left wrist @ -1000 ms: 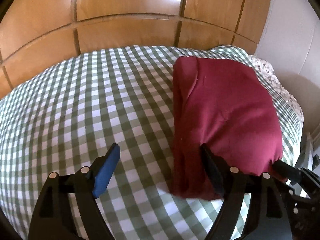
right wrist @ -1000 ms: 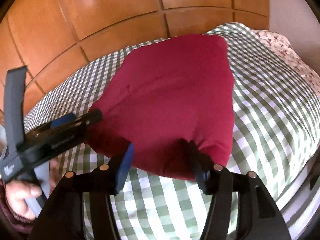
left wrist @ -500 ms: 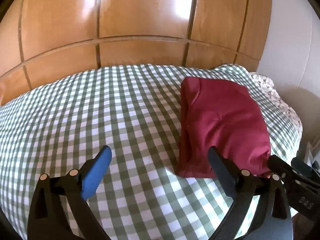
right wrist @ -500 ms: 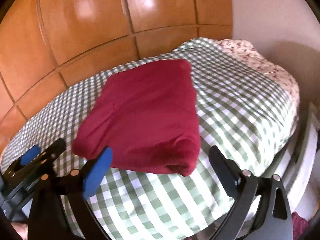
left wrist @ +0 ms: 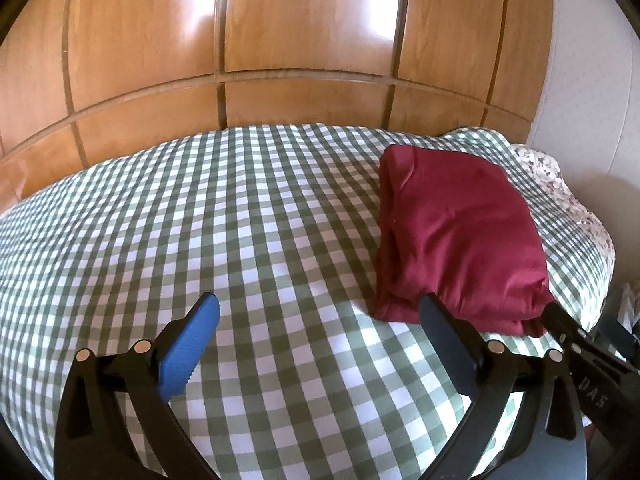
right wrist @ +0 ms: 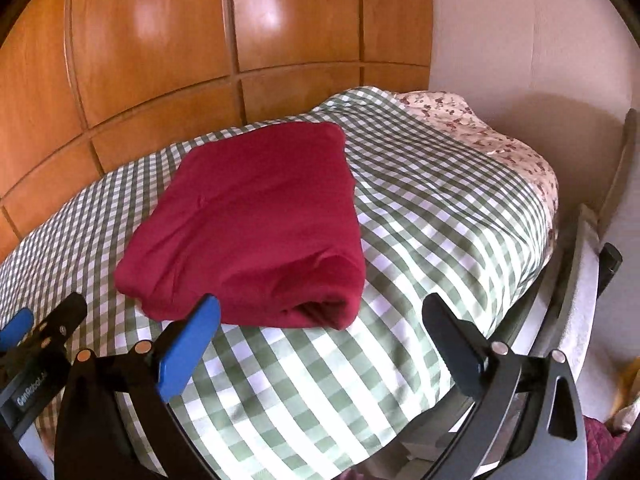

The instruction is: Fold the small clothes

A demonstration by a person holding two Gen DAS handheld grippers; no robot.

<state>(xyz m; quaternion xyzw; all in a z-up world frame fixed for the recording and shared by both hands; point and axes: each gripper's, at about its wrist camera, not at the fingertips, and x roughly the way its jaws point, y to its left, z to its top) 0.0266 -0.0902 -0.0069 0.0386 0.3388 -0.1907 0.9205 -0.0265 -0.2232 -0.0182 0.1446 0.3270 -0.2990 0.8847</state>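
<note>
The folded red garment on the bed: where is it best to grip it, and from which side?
Probably the thick rolled fold at the near edge of the red garment, approached from the near side with the right gripper. The layers bunch together there, while the top is flat. One jaw would slide underneath, against the checked cover.

Lying matt and soft, dark red knit cloth of the folded garment [right wrist: 256, 224], creasing gently at its rolled edge. Spreading beneath, woven green-and-white checked cotton sheet [left wrist: 200, 220], smooth, without sheen. Peeking out at the far corner, flowered cloth [right wrist: 480, 128], also matt. Gleaming behind, varnished wooden panels [left wrist: 304, 20], glossy, throwing back window light. Showing hard black plastic on the gripper frames, ribbed blue rubbery pads [left wrist: 188, 352], small shiny metal pins.
</note>
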